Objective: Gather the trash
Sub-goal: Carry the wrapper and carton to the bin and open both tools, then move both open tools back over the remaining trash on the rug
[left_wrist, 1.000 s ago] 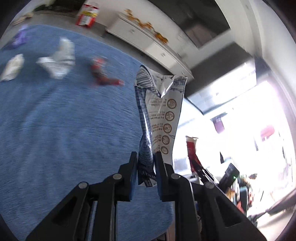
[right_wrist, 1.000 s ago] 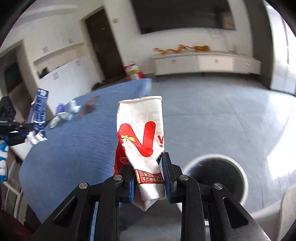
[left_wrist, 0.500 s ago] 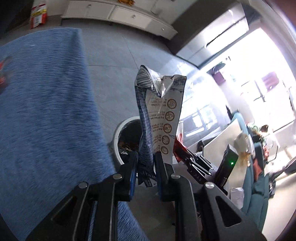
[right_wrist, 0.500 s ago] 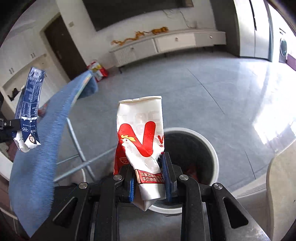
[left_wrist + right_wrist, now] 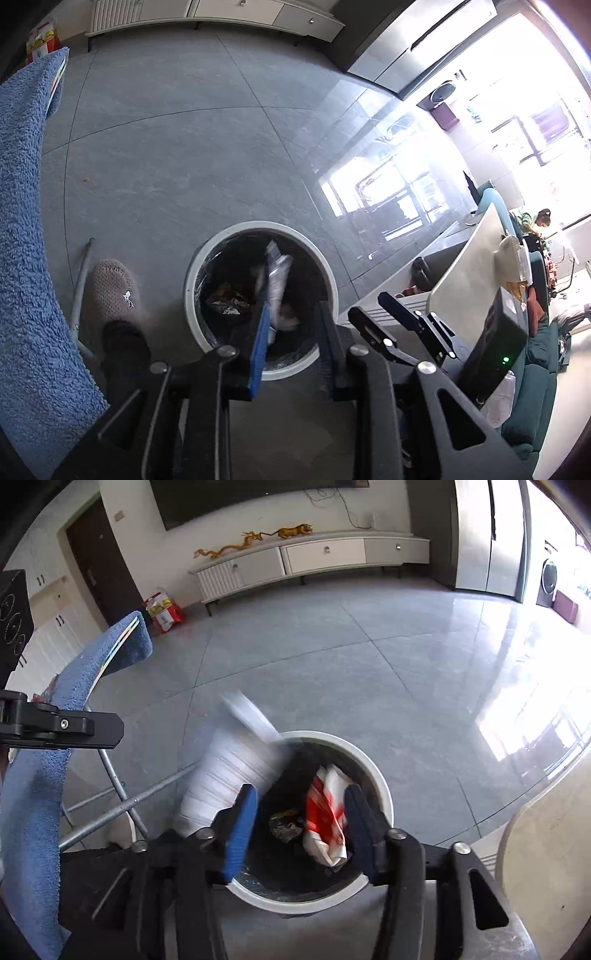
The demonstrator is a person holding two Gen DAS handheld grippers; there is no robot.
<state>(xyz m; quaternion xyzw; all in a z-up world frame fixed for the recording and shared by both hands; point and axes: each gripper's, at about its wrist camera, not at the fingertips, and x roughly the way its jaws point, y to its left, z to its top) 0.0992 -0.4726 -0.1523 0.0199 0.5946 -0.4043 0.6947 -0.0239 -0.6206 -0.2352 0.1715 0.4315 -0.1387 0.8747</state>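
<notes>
The floor [image 5: 177,155] is grey tile, glossy with window glare toward 2 o'clock in both views. A white low cabinet [image 5: 317,559] runs along the far wall at 12 o'clock in the right view, with a gold ornament [image 5: 251,541] on top and a red-and-white bag [image 5: 164,611] on the floor at its left end.

The desk [image 5: 22,229], covered in blue towelling, fills the 9 o'clock edge of the left view; its metal legs [image 5: 122,805] show beneath it in the right view.

The bin [image 5: 192,295], round with a white rim and dark liner, stands on the floor just beside the desk, below both tools. Scraps of litter lie at its bottom.

Left tool [image 5: 291,332]: jaws have just been opening and stand apart, over the bin mouth. The blue-and-silver wrapper [image 5: 275,280] is blurred, free of the pads and inside the bin's rim.

Right tool [image 5: 299,819]: jaws have just been opening and stand well apart. The red-and-white wrapper [image 5: 327,812] is loose between them, over the bin interior, close by the right-hand pad; whether it touches I cannot tell.

A white blurred object [image 5: 232,771] streaks across the bin's rim at 10 o'clock; what it is cannot be made out.

A grey slipper [image 5: 112,288] is on the floor at 9 o'clock of the bin.
</notes>
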